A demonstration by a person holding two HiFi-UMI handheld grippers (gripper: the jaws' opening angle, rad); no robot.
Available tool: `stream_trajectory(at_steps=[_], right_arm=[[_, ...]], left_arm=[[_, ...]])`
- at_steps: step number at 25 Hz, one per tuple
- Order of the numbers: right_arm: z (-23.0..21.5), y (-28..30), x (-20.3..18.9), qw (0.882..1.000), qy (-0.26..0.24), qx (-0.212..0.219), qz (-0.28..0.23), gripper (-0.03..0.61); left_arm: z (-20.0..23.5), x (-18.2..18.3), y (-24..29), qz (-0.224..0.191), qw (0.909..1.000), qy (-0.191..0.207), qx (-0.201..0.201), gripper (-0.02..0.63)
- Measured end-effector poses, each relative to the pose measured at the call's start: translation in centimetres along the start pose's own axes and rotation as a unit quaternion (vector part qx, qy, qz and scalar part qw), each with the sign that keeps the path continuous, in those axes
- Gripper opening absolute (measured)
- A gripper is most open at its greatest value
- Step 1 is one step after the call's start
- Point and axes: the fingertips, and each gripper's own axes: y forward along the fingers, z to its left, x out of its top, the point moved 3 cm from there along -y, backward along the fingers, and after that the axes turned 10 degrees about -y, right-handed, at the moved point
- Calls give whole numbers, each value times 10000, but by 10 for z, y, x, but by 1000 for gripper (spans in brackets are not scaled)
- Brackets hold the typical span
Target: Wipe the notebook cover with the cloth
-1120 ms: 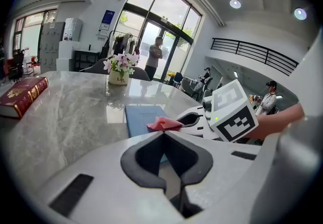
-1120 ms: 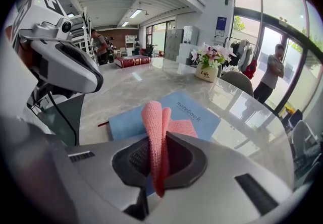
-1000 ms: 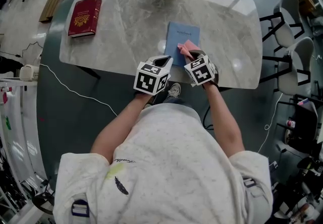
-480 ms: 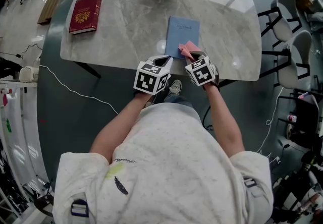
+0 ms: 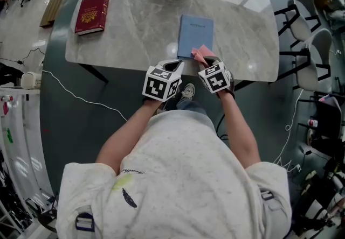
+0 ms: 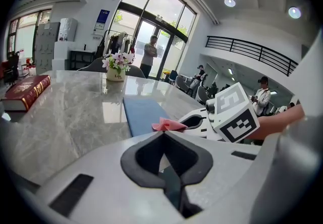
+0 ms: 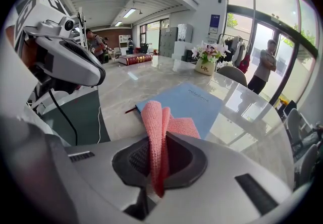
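the right gripper (image 7: 159, 167) is clenched on the cloth (image 7: 154, 127), a pink knitted piece pinched in a narrow upright fold between the jaws. the free end of the cloth lies over the near right corner of the notebook (image 5: 195, 34). the notebook lies flat and closed at the near edge of the table (image 5: 135, 28), right of the middle. the left gripper (image 6: 164, 157) is closed on nothing and sits just off the near edge, beside the notebook and not touching it.

hazards:
- the notebook is not held down. a wipe drawn toward the near edge could drag it off the table.
- only a small part of the cloth meets the cover. friction on a firm stroke could pull the fold out of the jaws.

legible marks: the cover carries the printed word "notebook". the flower pot (image 7: 204, 69) at the far edge bears a label that appears to read "life". the gold print on the red book (image 5: 91, 13) near the left edge is too small to read.
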Motion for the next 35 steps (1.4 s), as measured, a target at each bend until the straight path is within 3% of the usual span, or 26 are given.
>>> stream_trajectory(at_steps=[8, 18, 35], right_arm=[[-8, -13, 7, 9999, 30, -163, -38, 15], [-64, -34, 68, 9962, -292, -514, -632, 15], [-110, 38, 145, 9863, -1477, 48, -729, 15]], left_arm=[[1, 1, 2, -1, 10000, -8, -42, 6], [11, 20, 10, -164, 9997, -136, 67, 6], [66, 53, 18, -578, 9914, -839, 822, 6]])
